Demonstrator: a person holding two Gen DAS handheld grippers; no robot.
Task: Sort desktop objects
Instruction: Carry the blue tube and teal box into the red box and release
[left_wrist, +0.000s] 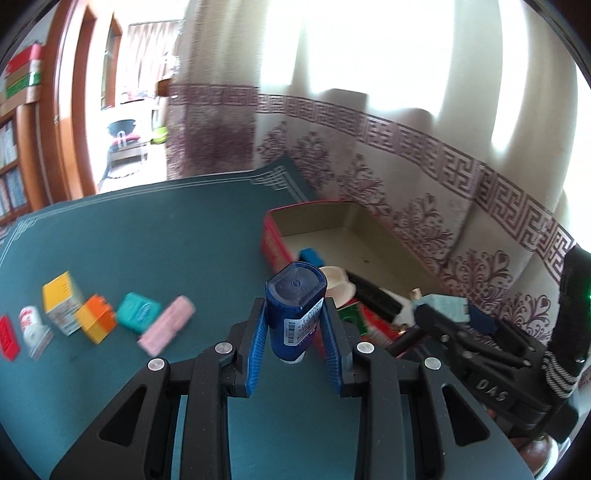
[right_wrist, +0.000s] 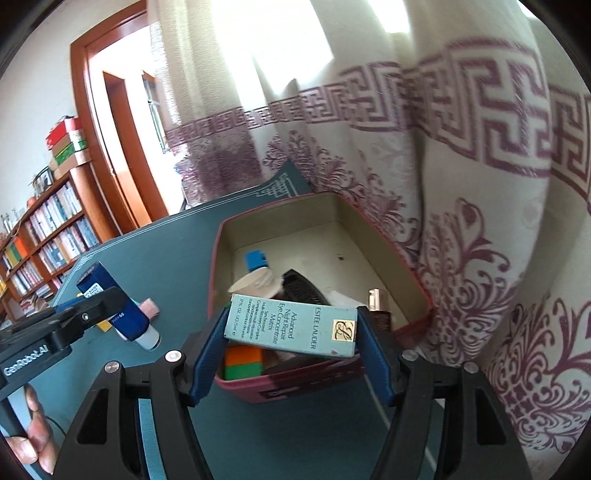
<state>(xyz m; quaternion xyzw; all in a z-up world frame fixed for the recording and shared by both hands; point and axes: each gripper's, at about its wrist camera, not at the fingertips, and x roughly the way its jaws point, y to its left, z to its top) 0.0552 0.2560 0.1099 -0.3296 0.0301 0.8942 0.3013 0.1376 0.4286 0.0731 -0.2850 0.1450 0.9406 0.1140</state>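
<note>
Both wrist cameras look forward and down, close over the table (left_wrist: 147, 229); left sits leftward, right hangs near the tin (right_wrist: 221, 236), which both share, with the curtain (right_wrist: 480, 184)

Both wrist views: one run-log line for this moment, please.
left gripper: shut on dark blue tube | right gripper: shut on pale blue carton, above red box | loose items on green mat

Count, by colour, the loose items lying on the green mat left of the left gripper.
Red block: 1
White item: 1
Yellow-topped box: 1
Orange-and-yellow brick: 1
Teal item: 1
Pink item: 1
Total: 6
</note>
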